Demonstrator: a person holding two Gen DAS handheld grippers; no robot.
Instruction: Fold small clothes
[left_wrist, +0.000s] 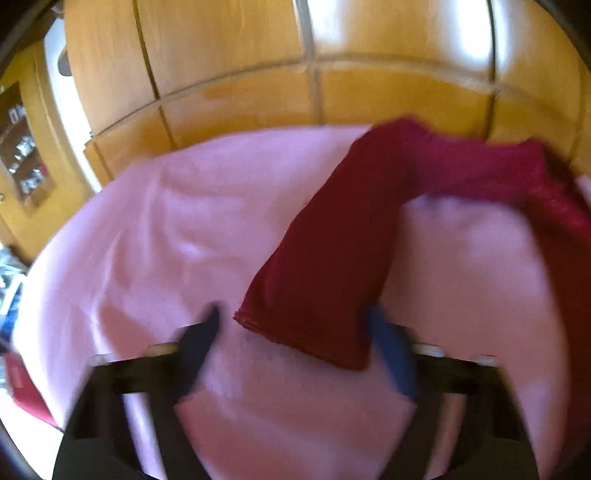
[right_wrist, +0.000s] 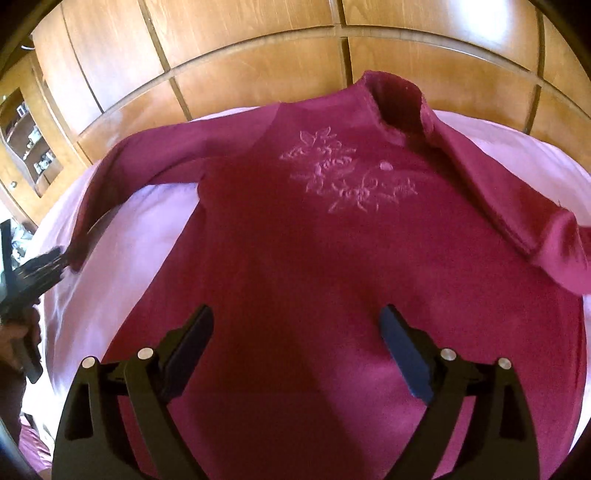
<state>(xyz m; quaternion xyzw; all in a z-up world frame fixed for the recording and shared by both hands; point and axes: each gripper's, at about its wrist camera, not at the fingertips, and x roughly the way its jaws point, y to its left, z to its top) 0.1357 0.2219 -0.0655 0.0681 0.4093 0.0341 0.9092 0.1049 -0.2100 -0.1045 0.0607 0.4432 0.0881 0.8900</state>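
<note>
A small dark-red sweater (right_wrist: 314, 266) with pale floral embroidery (right_wrist: 347, 177) lies face up on a pink sheet (right_wrist: 155, 229), collar (right_wrist: 399, 103) at the far side. Its left sleeve (left_wrist: 332, 258) runs toward my left gripper (left_wrist: 295, 325), which is open with the cuff (left_wrist: 299, 339) between its fingers; the view is blurred. That gripper also shows in the right wrist view (right_wrist: 48, 266) at the sleeve end. The right sleeve (right_wrist: 517, 206) is folded over the sweater's body. My right gripper (right_wrist: 295, 325) is open and empty above the sweater's lower body.
Wooden wardrobe panels (right_wrist: 258, 66) stand behind the bed. A wooden shelf with small items (right_wrist: 29, 147) is at the far left. A red object (left_wrist: 26, 395) lies at the left edge of the sheet.
</note>
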